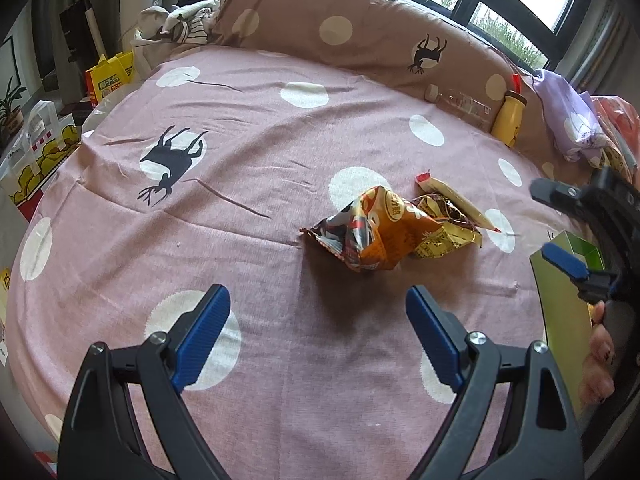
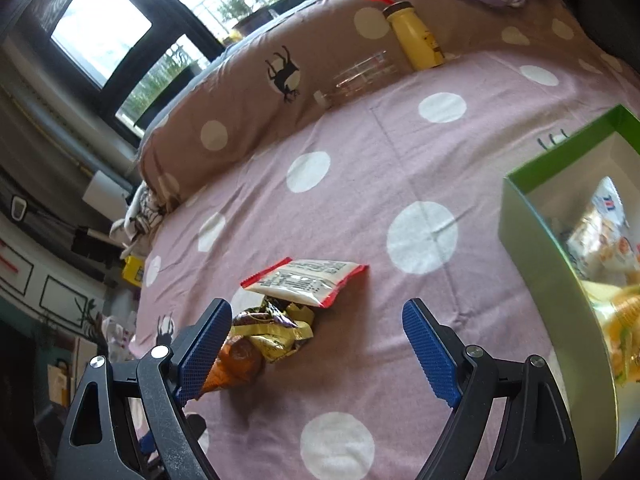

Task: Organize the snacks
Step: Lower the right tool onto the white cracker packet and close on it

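A: Entry. Three loose snacks lie in a small cluster mid-bed on the pink polka-dot bedsheet (image 1: 260, 184): an orange crinkled foil snack bag (image 1: 372, 232), a gold-and-brown crumpled wrapper (image 1: 444, 228) touching its right side, and a flat white sachet with red sealed ends (image 2: 306, 282) just beyond the wrapper.

B: Destination?

A: The open green cardboard box (image 2: 532, 236) at the right of the bed, well apart from the cluster. The right wrist view shows packets already inside it, blurred; I cannot tell how many.

B: Grippers?

A: The left gripper (image 1: 318, 332) hangs on the near side of the orange bag, jaws wide, nothing between the blue pads. The right gripper (image 2: 318, 346) sits above the cluster, also spread wide and empty; its left pad overlaps the orange bag in view, but I cannot tell whether it touches.

B: Step in hand?

A: My reading: partway through sorting, with the right gripper lining up for the next pick.

B: What does the move call for?

A: Lower over one item only, likely the sachet or the wrapper, and close without catching its neighbour, since they touch. Foil is slippery; grip a bunched edge.

B: Surroundings?

A: A brown polka-dot bolster (image 1: 360, 32) along the far edge, with a yellow bottle with a red cap (image 1: 510, 116) leaning against it.
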The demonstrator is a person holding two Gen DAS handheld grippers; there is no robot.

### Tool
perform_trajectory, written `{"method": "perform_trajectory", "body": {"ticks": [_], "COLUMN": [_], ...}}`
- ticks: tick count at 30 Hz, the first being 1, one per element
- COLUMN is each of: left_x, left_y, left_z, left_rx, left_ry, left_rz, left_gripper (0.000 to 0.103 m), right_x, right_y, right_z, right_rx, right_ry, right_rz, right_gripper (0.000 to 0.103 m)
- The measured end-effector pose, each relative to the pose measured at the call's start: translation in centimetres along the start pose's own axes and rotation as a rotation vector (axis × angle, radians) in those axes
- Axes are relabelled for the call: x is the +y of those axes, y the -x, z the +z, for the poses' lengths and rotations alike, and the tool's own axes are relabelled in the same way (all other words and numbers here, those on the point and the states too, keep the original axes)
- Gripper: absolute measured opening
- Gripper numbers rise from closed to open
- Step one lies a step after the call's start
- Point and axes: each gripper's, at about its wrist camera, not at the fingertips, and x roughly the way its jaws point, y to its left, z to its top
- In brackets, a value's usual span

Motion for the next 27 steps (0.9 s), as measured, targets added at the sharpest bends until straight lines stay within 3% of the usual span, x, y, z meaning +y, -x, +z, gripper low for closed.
{"method": "perform_trajectory", "body": {"ticks": [5, 10, 13, 15, 17, 21, 23, 27], "left_x": [0.6, 1.2, 1.2, 1.3, 1.2, 1.0, 1.0, 1.2], "left_y": [-0.1, -0.5, -0.5, -0.6, -0.6, -0.6, -0.7, -0.6], "left_z": [0.4, 0.7, 0.8, 0.8, 0.8, 0.7, 0.6, 0.5], "left_rx": [0.007, 0.023, 0.024, 0.027, 0.029, 0.03, 0.035, 0.038], "left_ry": [0.014, 0.036, 0.034, 0.034, 0.032, 0.026, 0.024, 0.028], "left_rz": [-0.008, 0.002, 0.011, 0.008, 0.003, 0.004, 0.004, 0.008], "left_gripper": [0.09, 0.09, 0.09, 0.09, 0.09, 0.09, 0.09, 0.09], "right_x": [3.8, 4.1, 3.3, 2.3, 1.6, 1.5, 1.4, 1.5], "right_y": [-5.4, -10.1, -11.1, -11.1, -11.1, -10.0, -9.3, -8.0], "right_z": [2.5, 3.0, 2.6, 2.2, 1.8, 0.9, 0.5, 0.1], "right_rx": [0.133, 0.245, 0.246, 0.249, 0.27, 0.265, 0.27, 0.319], "right_ry": [0.098, 0.13, 0.135, 0.122, 0.14, 0.214, 0.227, 0.285], "right_rz": [-0.13, -0.19, -0.235, -0.205, -0.213, -0.207, -0.201, -0.18], "right_gripper": [0.088, 0.088, 0.088, 0.087, 0.069, 0.06, 0.049, 0.045]}}
